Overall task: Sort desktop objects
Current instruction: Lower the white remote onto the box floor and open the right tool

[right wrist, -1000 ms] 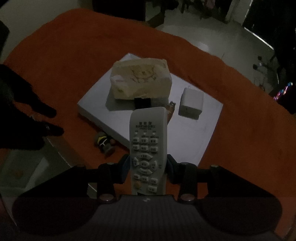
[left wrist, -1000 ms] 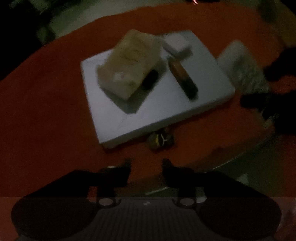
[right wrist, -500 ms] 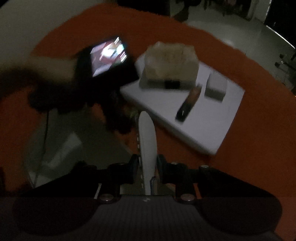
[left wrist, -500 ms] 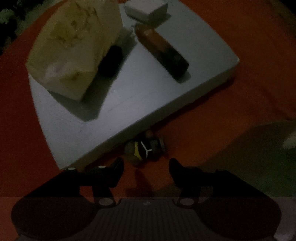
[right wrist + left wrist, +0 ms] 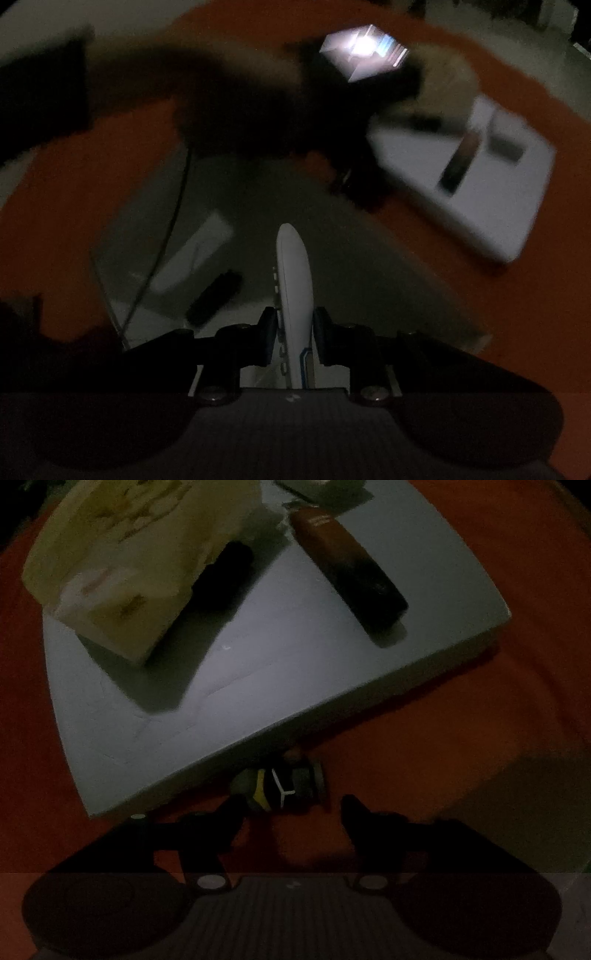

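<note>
Grey flat box [image 5: 280,672]: lies on the orange cloth [image 5: 461,738]; serves as the platform for sorted items.
Box contents: a cream tissue pack [image 5: 136,554], a black item [image 5: 221,579] against the pack's side, a brown-to-black stick-shaped object [image 5: 351,565], and a white block [image 5: 321,487] at the far edge.
Clear tray [image 5: 369,280]: sits on the cloth in the right wrist view, holding a pale flat piece [image 5: 192,258] and a small black item [image 5: 214,299].
Small toy [image 5: 280,782]: off the box, on the cloth just beside its near edge, between the tips of the left gripper.
Left gripper [image 5: 291,808]: fingers spread, nothing grasped; jaws have just been widening.
Right gripper [image 5: 291,332]: clenched on the white remote [image 5: 295,288], held edge-on above the tray.
Change from earlier frames: box and toy appear larger and closer to the left gripper; remote was face-up with buttons showing, now turned on edge.
</note>
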